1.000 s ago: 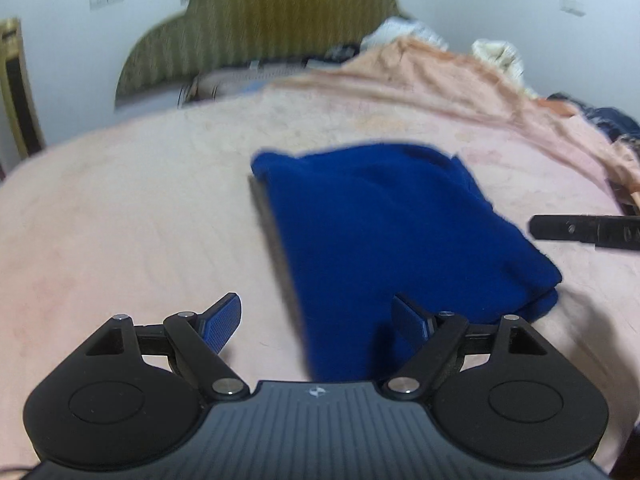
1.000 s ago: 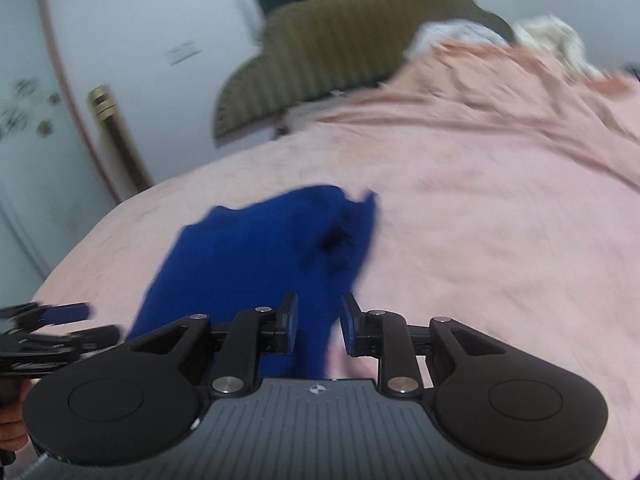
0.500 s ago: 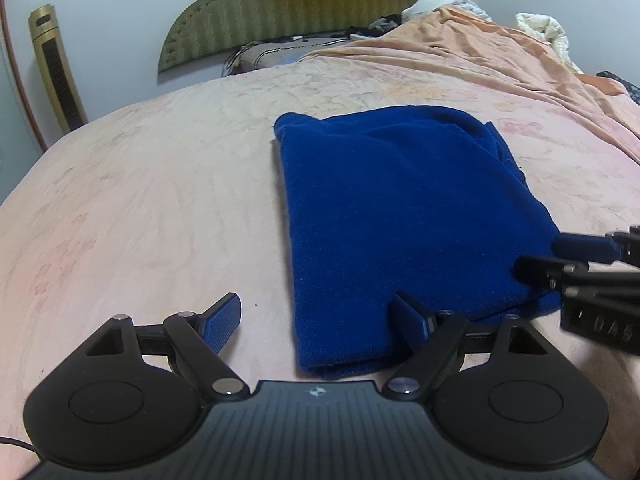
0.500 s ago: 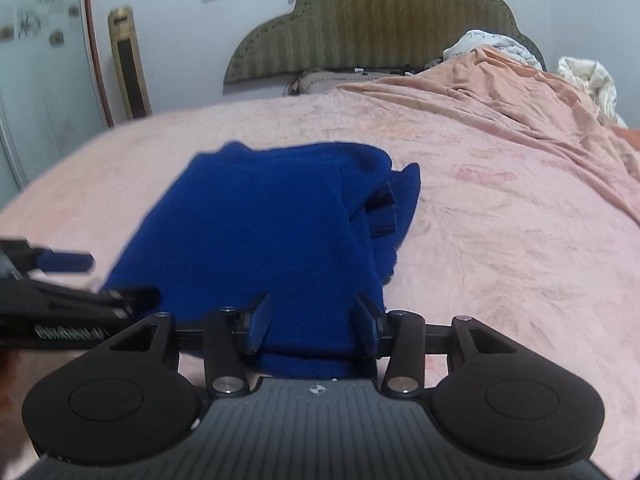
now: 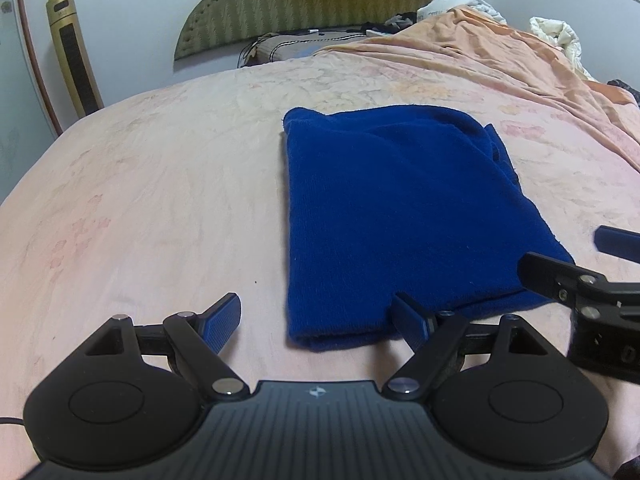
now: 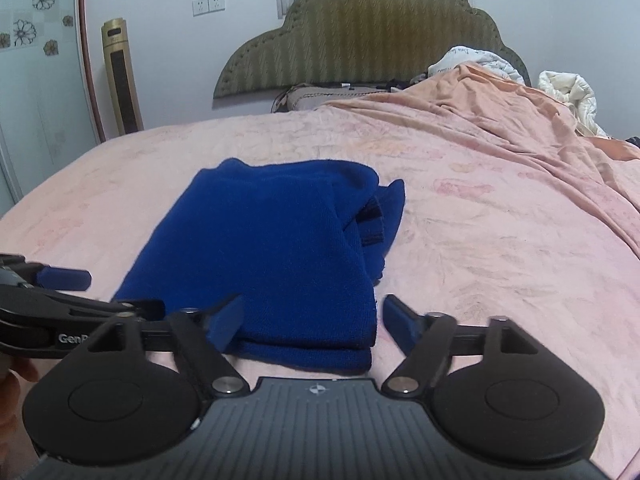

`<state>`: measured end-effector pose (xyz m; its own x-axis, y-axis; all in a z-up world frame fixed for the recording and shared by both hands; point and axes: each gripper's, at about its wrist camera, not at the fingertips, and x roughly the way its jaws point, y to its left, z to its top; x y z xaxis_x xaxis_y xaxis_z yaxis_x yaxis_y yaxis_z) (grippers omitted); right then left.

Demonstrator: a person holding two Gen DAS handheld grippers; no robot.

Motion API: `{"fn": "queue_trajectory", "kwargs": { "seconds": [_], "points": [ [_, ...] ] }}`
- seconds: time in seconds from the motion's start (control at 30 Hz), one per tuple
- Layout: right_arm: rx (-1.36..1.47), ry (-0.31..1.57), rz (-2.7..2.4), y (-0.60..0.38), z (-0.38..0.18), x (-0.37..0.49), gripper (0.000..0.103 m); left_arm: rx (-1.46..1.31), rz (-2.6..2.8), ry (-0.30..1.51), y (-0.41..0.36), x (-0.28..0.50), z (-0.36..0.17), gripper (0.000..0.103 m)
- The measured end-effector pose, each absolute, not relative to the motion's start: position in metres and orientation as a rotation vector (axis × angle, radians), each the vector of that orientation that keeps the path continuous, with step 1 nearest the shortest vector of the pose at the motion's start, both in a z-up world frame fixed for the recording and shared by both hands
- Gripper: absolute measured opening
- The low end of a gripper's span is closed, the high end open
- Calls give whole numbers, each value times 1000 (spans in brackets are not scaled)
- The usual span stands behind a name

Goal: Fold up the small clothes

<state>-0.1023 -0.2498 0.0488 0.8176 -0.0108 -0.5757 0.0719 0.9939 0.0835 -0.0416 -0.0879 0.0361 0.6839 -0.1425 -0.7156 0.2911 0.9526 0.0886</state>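
A dark blue knitted garment (image 5: 400,216) lies folded into a rough rectangle on the pink bed (image 5: 160,200). It also shows in the right wrist view (image 6: 272,256), with a ribbed cuff sticking out at its right side. My left gripper (image 5: 320,320) is open and empty at the garment's near left corner. My right gripper (image 6: 312,320) is open and empty at the near right corner, just above the folded edge. Each gripper shows in the other's view, the right (image 5: 588,276) and the left (image 6: 60,292).
A green padded headboard (image 6: 360,36) stands at the far end. A crumpled peach blanket (image 6: 540,140) and white bedding (image 6: 564,92) lie on the right of the bed. A gold tower fan (image 6: 120,76) stands by the wall at the left.
My right gripper has opened from nearly shut to wide. Both grippers have drawn back toward the garment's near edge, which now lies still and flat.
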Motion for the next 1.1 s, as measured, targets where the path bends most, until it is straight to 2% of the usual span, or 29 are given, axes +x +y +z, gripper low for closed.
{"fn": "queue_trajectory", "kwargs": {
  "seconds": [0.1,0.2,1.1],
  "points": [
    [113,600,-43,-248,54,-108,99,201,-239,779,-87,-45,37,83],
    [104,607,-40,-244,56,-111,102,190,-236,773,-84,-50,39,83],
    [51,675,-41,-225,45,-133,102,123,-193,826,-64,-61,27,83]
  ]
}}
